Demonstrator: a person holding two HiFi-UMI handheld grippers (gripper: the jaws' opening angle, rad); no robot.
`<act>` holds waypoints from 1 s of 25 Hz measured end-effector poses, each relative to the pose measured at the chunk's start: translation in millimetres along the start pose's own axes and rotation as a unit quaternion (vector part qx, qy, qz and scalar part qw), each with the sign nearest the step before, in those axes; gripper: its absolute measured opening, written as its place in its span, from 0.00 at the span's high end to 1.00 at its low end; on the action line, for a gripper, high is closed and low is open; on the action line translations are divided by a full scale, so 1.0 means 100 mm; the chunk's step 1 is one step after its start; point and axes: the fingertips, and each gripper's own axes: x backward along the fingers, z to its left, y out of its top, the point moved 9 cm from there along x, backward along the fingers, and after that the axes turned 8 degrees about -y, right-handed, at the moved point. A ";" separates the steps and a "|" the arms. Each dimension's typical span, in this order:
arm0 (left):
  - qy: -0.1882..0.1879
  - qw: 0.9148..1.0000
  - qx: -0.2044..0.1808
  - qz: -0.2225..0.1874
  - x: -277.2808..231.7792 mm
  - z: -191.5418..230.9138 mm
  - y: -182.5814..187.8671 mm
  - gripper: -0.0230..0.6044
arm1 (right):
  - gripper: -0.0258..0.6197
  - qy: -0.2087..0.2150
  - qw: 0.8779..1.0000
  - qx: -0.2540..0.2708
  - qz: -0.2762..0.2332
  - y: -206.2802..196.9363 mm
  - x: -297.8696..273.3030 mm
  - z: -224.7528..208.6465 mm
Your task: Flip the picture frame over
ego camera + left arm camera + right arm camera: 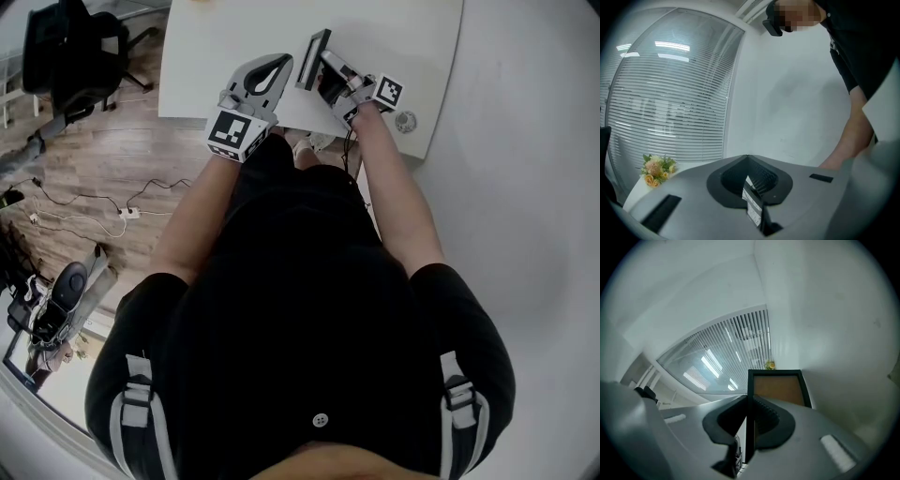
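Note:
The picture frame point(315, 56) is black-edged and stands on its edge over the white table point(216, 47), near the front edge. My right gripper point(339, 82) is shut on one side of it. In the right gripper view the frame's black rim runs between the two pads and its brown back board point(778, 389) faces me. My left gripper point(267, 75) hovers just left of the frame, apart from it. The left gripper view shows my left gripper point(747, 158) with its jaws together and nothing between them.
A small round object point(405, 122) lies at the table's front right corner. A bunch of flowers point(656, 169) sits on the far side of the table by the blinds. An office chair point(70, 52) and loose cables point(94, 211) are on the wooden floor to the left.

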 end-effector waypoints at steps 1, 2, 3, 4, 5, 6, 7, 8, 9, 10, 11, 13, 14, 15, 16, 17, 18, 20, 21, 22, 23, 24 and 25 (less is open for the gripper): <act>-0.001 1.000 0.000 -0.001 -0.02 -0.02 0.00 0.96 | 0.88 0.005 1.000 -0.005 0.000 0.02 0.02 -0.02; -0.001 1.000 -0.001 -0.001 -0.04 -0.03 0.00 0.96 | 0.88 0.010 1.000 -0.009 0.001 0.03 0.03 -0.05; -0.002 1.000 -0.001 -0.002 -0.05 -0.04 -0.01 0.96 | 0.88 0.013 1.000 -0.013 0.004 0.03 0.03 -0.08; -0.002 1.000 0.000 -0.003 -0.06 -0.04 -0.01 0.96 | 0.88 0.016 1.000 -0.016 0.007 0.04 0.03 -0.09; -0.003 1.000 0.000 -0.003 -0.06 -0.04 -0.01 0.96 | 0.88 0.018 1.000 -0.016 0.011 0.04 0.02 -0.09; -0.003 1.000 0.001 -0.004 -0.06 -0.03 0.00 0.96 | 0.88 0.018 1.000 -0.015 0.015 0.04 0.02 -0.08; -0.003 1.000 0.001 -0.005 -0.06 -0.03 0.01 0.96 | 0.88 0.016 1.000 -0.012 0.019 0.04 0.02 -0.07; -0.004 1.000 0.001 -0.005 -0.05 -0.02 0.02 0.96 | 0.88 0.013 1.000 -0.009 0.022 0.05 0.01 -0.07; -0.004 1.000 0.001 -0.005 -0.04 -0.01 0.01 0.96 | 0.88 0.009 1.000 -0.006 0.024 0.05 0.02 -0.07; -0.004 1.000 0.002 -0.004 -0.03 0.01 0.00 0.96 | 0.88 0.005 1.000 -0.004 0.024 0.05 0.02 -0.07; -0.005 1.000 0.002 -0.003 -0.02 0.03 -0.02 0.96 | 0.88 0.000 1.000 0.000 0.022 0.06 0.02 -0.08; -0.006 1.000 0.003 -0.003 0.00 0.05 -0.05 0.96 | 0.87 -0.009 1.000 0.011 0.017 0.08 0.04 -0.11; -0.006 1.000 0.003 -0.004 0.00 0.06 -0.05 0.96 | 0.87 -0.013 1.000 0.016 0.015 0.08 0.04 -0.12; -0.007 1.000 0.003 -0.005 0.00 0.07 -0.04 0.96 | 0.87 -0.016 1.000 0.019 0.015 0.08 0.04 -0.11; -0.008 1.000 0.003 -0.006 0.00 0.08 -0.04 0.96 | 0.87 -0.019 0.999 0.022 0.015 0.09 0.04 -0.11; -0.008 1.000 0.002 -0.007 0.00 0.09 -0.03 0.96 | 0.87 -0.021 0.999 0.026 0.015 0.09 0.04 -0.10; -0.008 1.000 0.000 -0.009 -0.01 0.09 -0.02 0.96 | 0.87 -0.023 0.999 0.029 0.015 0.09 0.04 -0.10; -0.007 1.000 -0.004 -0.015 -0.01 0.08 0.00 0.96 | 0.87 -0.030 0.999 0.033 0.013 0.10 0.06 -0.09; -0.007 1.000 -0.007 -0.018 -0.01 0.07 0.02 0.96 | 0.87 -0.032 0.999 0.035 0.012 0.09 0.06 -0.09; -0.007 1.000 -0.009 -0.021 -0.01 0.07 0.04 0.96 | 0.87 -0.035 0.999 0.036 0.012 0.09 0.07 -0.08; -0.008 1.000 -0.011 -0.024 -0.01 0.06 0.06 0.96 | 0.87 -0.037 0.998 0.039 0.013 0.09 0.07 -0.07; -0.008 1.000 -0.012 -0.025 -0.01 0.06 0.07 0.96 | 0.87 -0.041 0.998 0.043 0.014 0.09 0.07 -0.06; -0.009 1.000 -0.013 -0.027 -0.01 0.07 0.08 0.96 | 0.86 -0.045 0.998 0.047 0.013 0.09 0.07 -0.06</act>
